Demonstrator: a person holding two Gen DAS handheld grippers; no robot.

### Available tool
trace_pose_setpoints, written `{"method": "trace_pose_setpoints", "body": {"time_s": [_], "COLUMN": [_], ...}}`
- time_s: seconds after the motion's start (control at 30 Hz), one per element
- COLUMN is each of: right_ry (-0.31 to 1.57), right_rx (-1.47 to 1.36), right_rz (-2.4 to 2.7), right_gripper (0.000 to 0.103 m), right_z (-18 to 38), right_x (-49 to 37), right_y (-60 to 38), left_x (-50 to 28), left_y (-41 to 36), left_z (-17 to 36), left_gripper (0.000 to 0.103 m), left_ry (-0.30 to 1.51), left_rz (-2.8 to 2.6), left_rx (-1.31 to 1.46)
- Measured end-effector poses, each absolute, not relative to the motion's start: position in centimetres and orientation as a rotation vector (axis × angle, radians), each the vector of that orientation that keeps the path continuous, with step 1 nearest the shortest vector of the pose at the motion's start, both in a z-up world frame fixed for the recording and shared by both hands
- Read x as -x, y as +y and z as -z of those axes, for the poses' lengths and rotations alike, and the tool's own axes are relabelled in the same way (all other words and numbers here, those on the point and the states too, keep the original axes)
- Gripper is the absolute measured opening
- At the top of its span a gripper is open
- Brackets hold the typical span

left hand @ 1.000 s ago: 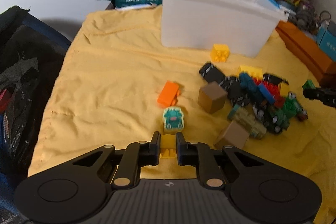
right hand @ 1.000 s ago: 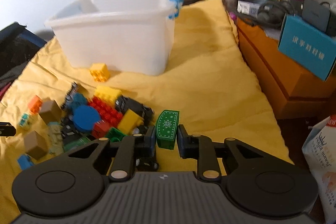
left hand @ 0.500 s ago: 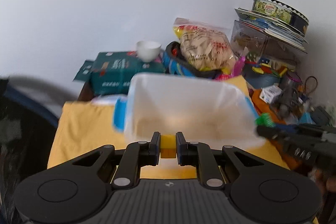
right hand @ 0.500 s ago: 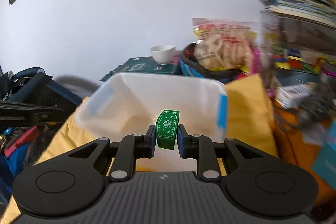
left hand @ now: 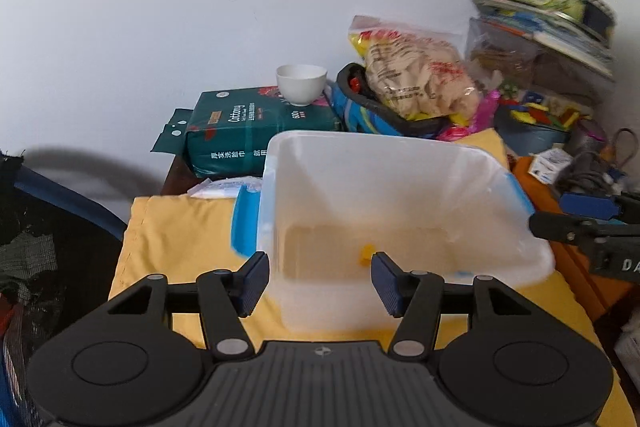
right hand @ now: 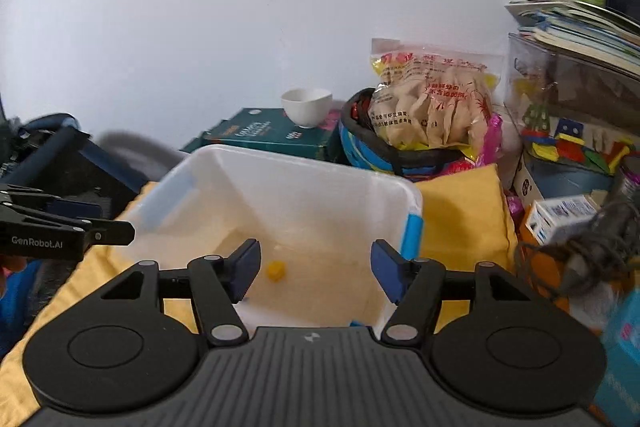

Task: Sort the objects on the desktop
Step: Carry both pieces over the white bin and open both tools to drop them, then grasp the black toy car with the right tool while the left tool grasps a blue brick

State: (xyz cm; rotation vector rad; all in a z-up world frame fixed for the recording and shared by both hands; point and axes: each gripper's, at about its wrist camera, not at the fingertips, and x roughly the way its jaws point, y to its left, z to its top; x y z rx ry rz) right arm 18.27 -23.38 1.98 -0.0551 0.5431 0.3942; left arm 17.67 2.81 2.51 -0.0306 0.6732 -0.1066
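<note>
A translucent white bin [left hand: 360,163] with blue handles stands on the yellow cloth [left hand: 180,227]; it also shows in the right wrist view [right hand: 304,171]. A small yellow brick [left hand: 366,253] lies on the bin's floor, also seen in the right wrist view [right hand: 277,271]. My left gripper [left hand: 320,283] is open and empty above the bin's near rim. My right gripper [right hand: 316,271] is open and empty above the bin. The green block is not visible. The right gripper shows at the left view's right edge [left hand: 580,231], the left gripper at the right view's left edge [right hand: 60,227].
Behind the bin lie a green tissue pack [left hand: 256,131] with a white bowl [left hand: 302,83] on it, a snack bag [left hand: 416,75] in a basket, and stacked boxes and books [right hand: 576,67] at right. A dark bag [left hand: 40,227] sits left.
Both grippers opened over the bin. The yellow brick left my left gripper and now lies in the bin. The green block left my right gripper and is out of sight.
</note>
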Motion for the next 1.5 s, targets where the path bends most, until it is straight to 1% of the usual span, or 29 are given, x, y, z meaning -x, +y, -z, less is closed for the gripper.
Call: {"method": "trace_pose_setpoints", "body": {"time_s": [0.1,0.17,0.33,0.43,0.5,0.57,0.7,0.73,0.77,0.8,0.83,0.87,0.9,0.93,0.97,1.2,1.4,1.5], "right_ry": [0.543,0.568,0.72,0.777,0.791,0.8,0.813,0.821,0.826,0.832,0.844,0.858,0.864,0.857,0.851,0.813,0.756,0.706], "right_rx": [0.058,0.065,0.122,0.127,0.132,0.133,0.141,0.141,0.138,0.136,0.13,0.12,0.111,0.114,0.12,0.081,0.023,-0.035], "right_rz": [-0.395,-0.392,-0.384,-0.373,-0.367,-0.362,-0.365,-0.363,-0.359,-0.355,-0.352,-0.356,-0.363,-0.373,-0.374,-0.382,-0.384,-0.389], "right_gripper": [0.068,0.069,0.069,0.065,0.06,0.048,0.048,0.048,0.048,0.048,0.048,0.045,0.041,0.033,0.031,0.031,0.031,0.031], "right_z": [-1.3,0.3,6.7,9.1,10.0,10.6,11.5,11.7,11.9,12.1,12.5,12.7,12.9,12.9,12.8,11.6,8.9,6.3], "right_x": [-14.8,-11.9,-7.2,-6.3,-6.1,-6.1,-6.7,-7.0,-7.3,-7.6,-7.8,-8.1,-8.2,-8.2,-8.1,-7.2,-6.5,-6.6], "right_y": [-24.6,-25.3,-26.1,-26.2,-26.2,-26.2,-25.9,-25.8,-25.8,-25.7,-25.8,-25.7,-25.8,-25.8,-25.8,-26.7,-27.4,-27.8], "left_x": [-13.4,-10.3,-3.7,-1.8,-1.3,-1.2,-1.8,-2.0,-2.1,-2.1,-2.1,-2.1,-2.1,-2.1,-1.9,-1.7,-2.1,-3.1], "left_y": [3.0,2.8,0.9,-0.6,-1.5,-2.4,-2.4,-2.1,-2.0,-2.0,-2.1,-2.3,-2.6,-2.7,-2.9,-2.6,-0.9,0.0], "left_z": [-1.9,-0.8,4.2,7.3,8.9,10.2,11.7,11.9,12.1,12.1,12.2,12.1,12.1,12.1,12.1,11.0,6.8,4.0], "left_gripper": [0.062,0.065,0.065,0.065,0.065,0.065,0.064,0.06,0.055,0.054,0.049,0.037,0.036,0.035,0.035,0.035,0.035,0.035], "left_ry": [0.673,0.687,0.788,0.859,0.882,0.886,0.917,0.925,0.921,0.916,0.91,0.903,0.9,0.896,0.892,0.888,0.821,0.768], "left_rz": [0.12,0.123,0.115,0.111,0.11,0.098,0.067,0.068,0.074,0.078,0.079,0.09,0.101,0.107,0.118,0.129,0.109,0.102], "left_rx": [0.033,0.036,-0.014,-0.024,-0.052,-0.11,-0.099,-0.077,-0.066,-0.066,-0.067,-0.068,-0.073,-0.084,-0.089,-0.048,0.024,0.053]}}
